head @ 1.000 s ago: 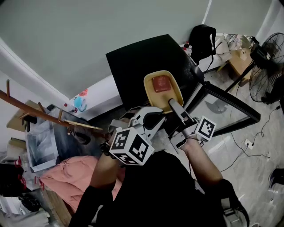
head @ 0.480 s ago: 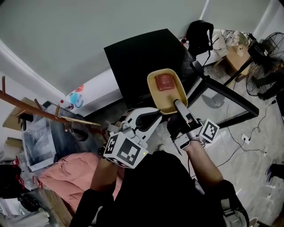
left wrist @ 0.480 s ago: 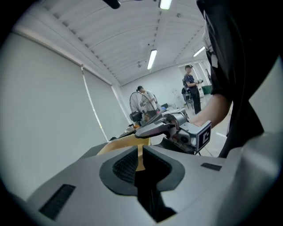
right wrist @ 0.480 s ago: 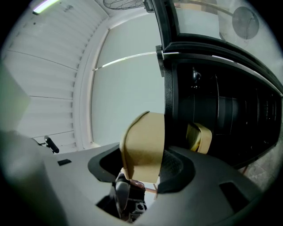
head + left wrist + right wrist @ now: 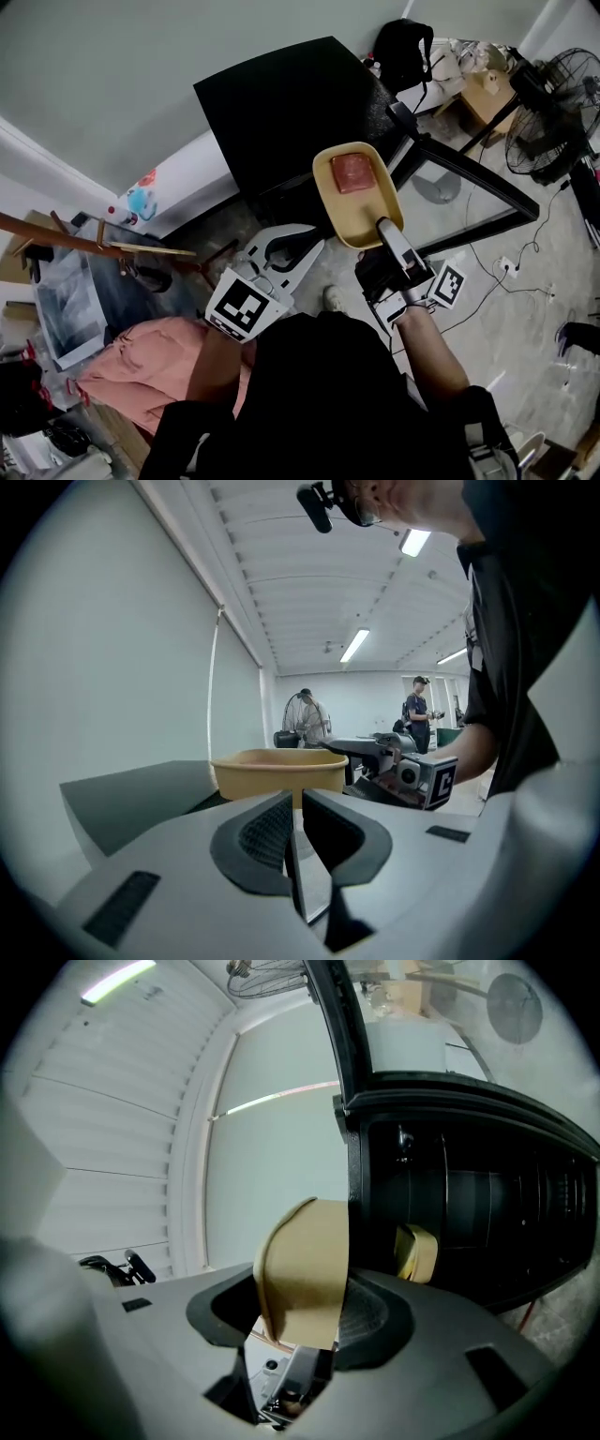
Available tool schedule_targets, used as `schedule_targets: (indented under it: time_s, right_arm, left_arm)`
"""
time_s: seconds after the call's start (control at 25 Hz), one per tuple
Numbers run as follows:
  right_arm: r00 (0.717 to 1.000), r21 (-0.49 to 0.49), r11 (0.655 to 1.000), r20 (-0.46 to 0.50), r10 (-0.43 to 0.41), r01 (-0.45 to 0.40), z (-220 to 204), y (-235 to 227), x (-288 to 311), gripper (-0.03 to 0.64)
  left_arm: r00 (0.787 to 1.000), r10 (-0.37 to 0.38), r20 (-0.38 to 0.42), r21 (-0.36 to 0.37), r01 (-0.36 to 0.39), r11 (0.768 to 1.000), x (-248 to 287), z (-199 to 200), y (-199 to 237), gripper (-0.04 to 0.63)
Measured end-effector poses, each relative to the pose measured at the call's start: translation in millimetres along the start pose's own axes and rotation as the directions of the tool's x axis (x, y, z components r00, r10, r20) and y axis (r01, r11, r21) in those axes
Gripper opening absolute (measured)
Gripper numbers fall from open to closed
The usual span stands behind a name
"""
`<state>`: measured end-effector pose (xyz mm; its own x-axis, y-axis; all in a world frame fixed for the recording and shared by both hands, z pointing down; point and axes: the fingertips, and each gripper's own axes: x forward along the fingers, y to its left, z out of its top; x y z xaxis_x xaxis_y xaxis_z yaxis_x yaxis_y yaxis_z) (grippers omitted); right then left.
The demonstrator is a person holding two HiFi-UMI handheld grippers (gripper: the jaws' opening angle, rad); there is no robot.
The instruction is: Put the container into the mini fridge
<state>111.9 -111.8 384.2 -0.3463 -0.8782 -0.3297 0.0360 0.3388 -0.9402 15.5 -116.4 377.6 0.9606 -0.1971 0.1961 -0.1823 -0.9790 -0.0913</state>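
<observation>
A yellow container (image 5: 367, 214) with a red block (image 5: 350, 172) in it hangs level in front of the black mini fridge (image 5: 281, 103). The fridge's glass door (image 5: 469, 192) stands open to the right. My right gripper (image 5: 382, 227) is shut on the container's near rim. In the right gripper view the container wall (image 5: 305, 1269) fills the gap between the jaws of the right gripper (image 5: 300, 1312), and the dark fridge interior (image 5: 469, 1204) lies just beyond. My left gripper (image 5: 302, 246) is shut and empty, to the left of the container (image 5: 279, 771) and a little below it.
A standing fan (image 5: 553, 94) and a black backpack (image 5: 401, 47) are behind the fridge. Cables (image 5: 506, 272) run over the floor at right. A pink cloth (image 5: 131, 366) and a wooden rack (image 5: 94, 247) lie at left. People (image 5: 419, 710) stand far back in the left gripper view.
The right gripper has carried the container a little further out toward the fridge's open front. The left gripper has drawn back to the left. The head view has shifted.
</observation>
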Motion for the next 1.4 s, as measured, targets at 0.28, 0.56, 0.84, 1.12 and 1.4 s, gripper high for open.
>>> schedule_targets:
  time_s: [0.28, 0.56, 0.84, 1.12, 1.4]
  right_arm:
    - [0.999, -0.038, 0.998, 0.023, -0.046, 0.047, 8.0, -7.7, -40.8, 0.224]
    - [0.996, -0.068, 0.994, 0.019, -0.082, 0.083, 21.3, -46.3, -59.2, 0.224]
    - [0.988, -0.012, 0.988, 0.009, -0.151, 0.151, 38.4, -98.6, -54.0, 0.224]
    - [0.983, -0.02, 0.984, -0.041, -0.177, 0.176, 56.0, -133.4, -25.1, 0.224]
    - [0.978, -0.009, 0.981, -0.084, -0.193, 0.193, 66.5, -155.5, 1.3, 0.224]
  left_arm:
    - [0.998, -0.056, 0.003, -0.056, 0.056, 0.997, 21.9, -14.0, -13.0, 0.046]
    - [0.997, -0.07, -0.043, -0.107, 0.066, 0.992, 32.0, -30.5, -18.4, 0.046]
    - [0.995, -0.034, -0.095, -0.129, 0.021, 0.991, 30.3, -36.8, -16.2, 0.046]
    - [0.992, 0.022, -0.123, -0.146, -0.04, 0.989, 23.0, -43.4, -3.7, 0.046]
    - [0.984, 0.105, -0.146, -0.157, -0.128, 0.979, 7.0, -45.9, 11.4, 0.046]
